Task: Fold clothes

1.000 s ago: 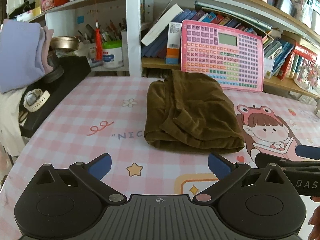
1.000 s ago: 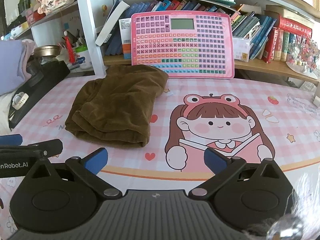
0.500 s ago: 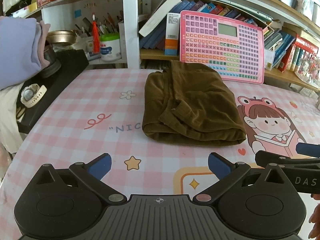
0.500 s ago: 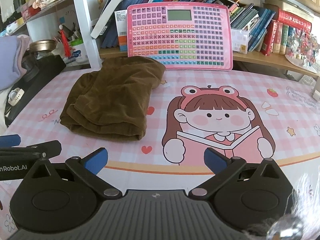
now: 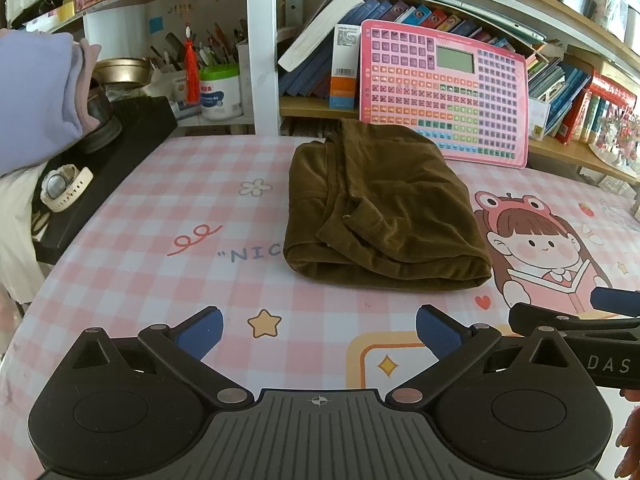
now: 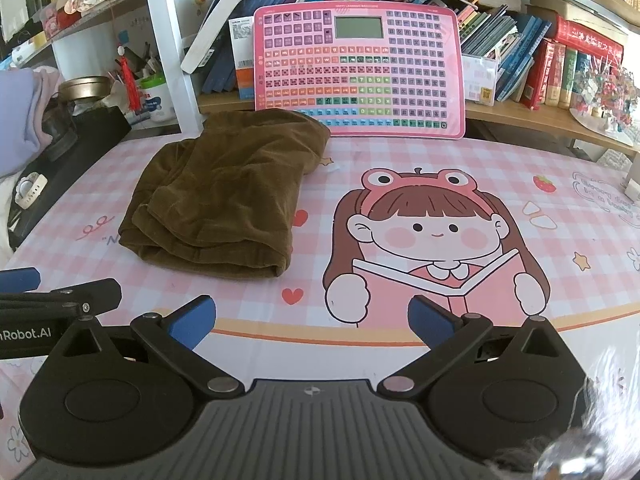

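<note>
left tongs [image 5: 319, 332], right tongs [image 6: 311, 322], agape, level over table [image 5: 140, 272]

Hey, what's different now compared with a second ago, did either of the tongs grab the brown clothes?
No grab. Both tongs, left and right, stayed open and empty, only drifting slightly so the view shifted a little. The folded brown garment lies untouched on the pink checked tablecloth, in front of the pink keyboard toy.
</note>
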`<state>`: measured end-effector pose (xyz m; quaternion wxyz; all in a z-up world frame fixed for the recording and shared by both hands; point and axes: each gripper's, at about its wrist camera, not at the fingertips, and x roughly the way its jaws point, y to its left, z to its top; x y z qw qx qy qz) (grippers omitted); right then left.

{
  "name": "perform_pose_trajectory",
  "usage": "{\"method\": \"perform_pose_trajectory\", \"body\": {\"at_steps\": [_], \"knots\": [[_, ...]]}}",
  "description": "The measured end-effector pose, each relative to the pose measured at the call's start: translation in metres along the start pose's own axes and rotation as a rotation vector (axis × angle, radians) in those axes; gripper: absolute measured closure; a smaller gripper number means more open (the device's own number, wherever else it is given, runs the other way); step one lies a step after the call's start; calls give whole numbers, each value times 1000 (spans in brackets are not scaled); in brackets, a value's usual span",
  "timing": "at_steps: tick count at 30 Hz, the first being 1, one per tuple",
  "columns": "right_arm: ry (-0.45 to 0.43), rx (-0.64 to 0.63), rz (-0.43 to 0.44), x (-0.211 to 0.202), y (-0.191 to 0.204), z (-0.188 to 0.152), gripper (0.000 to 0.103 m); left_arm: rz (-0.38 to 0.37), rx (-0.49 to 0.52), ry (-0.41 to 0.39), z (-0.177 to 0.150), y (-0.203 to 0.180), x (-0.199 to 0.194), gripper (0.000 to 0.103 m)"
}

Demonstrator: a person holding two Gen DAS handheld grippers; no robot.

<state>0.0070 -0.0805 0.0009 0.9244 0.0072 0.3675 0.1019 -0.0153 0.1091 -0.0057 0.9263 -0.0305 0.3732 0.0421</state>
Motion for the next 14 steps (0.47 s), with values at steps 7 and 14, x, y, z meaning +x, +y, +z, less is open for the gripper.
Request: {"method": "perform_pose_trajectory", "body": {"at_steps": [7, 14], "knots": [[9, -6, 3, 1, 1, -2, 0, 14, 0, 7, -1, 0, 1, 0], [19, -8, 3, 3, 2, -3, 0, 19, -1, 9, -1, 0, 1, 0]]}}
